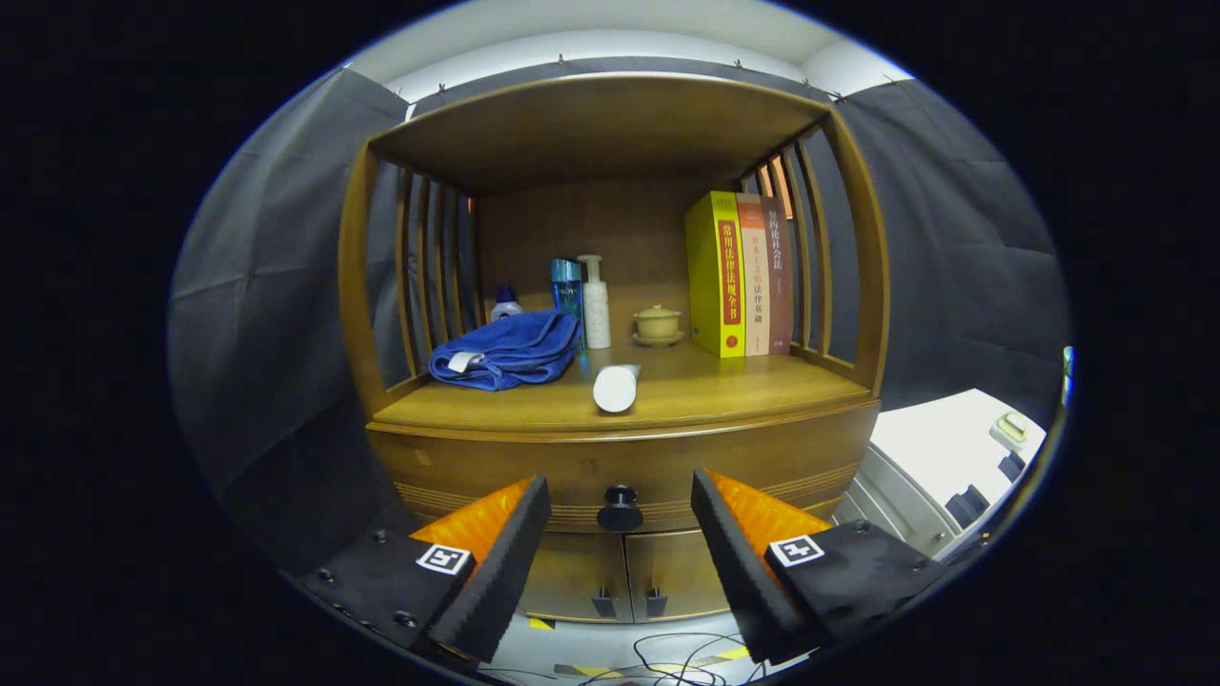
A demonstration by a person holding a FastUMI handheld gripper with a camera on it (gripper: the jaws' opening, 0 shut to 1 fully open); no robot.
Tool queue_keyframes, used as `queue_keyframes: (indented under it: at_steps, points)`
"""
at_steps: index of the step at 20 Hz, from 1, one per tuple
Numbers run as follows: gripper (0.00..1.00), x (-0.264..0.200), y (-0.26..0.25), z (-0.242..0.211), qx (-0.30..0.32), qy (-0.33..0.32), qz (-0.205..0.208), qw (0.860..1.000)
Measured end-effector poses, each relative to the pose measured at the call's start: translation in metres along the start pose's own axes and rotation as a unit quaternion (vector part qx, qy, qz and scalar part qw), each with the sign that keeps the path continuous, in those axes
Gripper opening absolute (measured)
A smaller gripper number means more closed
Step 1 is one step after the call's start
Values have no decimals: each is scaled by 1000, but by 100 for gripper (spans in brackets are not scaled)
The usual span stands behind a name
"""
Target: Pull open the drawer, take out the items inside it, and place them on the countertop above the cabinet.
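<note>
Two fingers of the gripper (620, 510) spread wide apart, grasping nothing, at the lower middle of the frame. The drawer (572, 467) is closed; its dark round knob (620, 508) sits centred in the gap between the fingertips, untouched. Above it, on the countertop (743, 386): a white tube (616, 388) lying on its side at centre, a folded blue towel (507, 351) to the left, bottles (583, 300) behind, a small lidded cup (658, 323), and upright books (740, 274) at right. Drawer contents hidden.
</note>
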State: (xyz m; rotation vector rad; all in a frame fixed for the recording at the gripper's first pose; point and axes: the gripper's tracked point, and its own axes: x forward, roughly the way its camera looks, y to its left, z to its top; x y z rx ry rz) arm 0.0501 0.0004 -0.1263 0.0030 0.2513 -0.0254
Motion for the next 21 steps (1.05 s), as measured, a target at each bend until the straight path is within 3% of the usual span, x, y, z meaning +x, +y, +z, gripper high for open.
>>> queue_keyframes:
  at_steps: [10,21]
  points:
    - [98,-76,16,58,6,-86,5,996]
    - [98,-82,15,70,-14,-113,4,994]
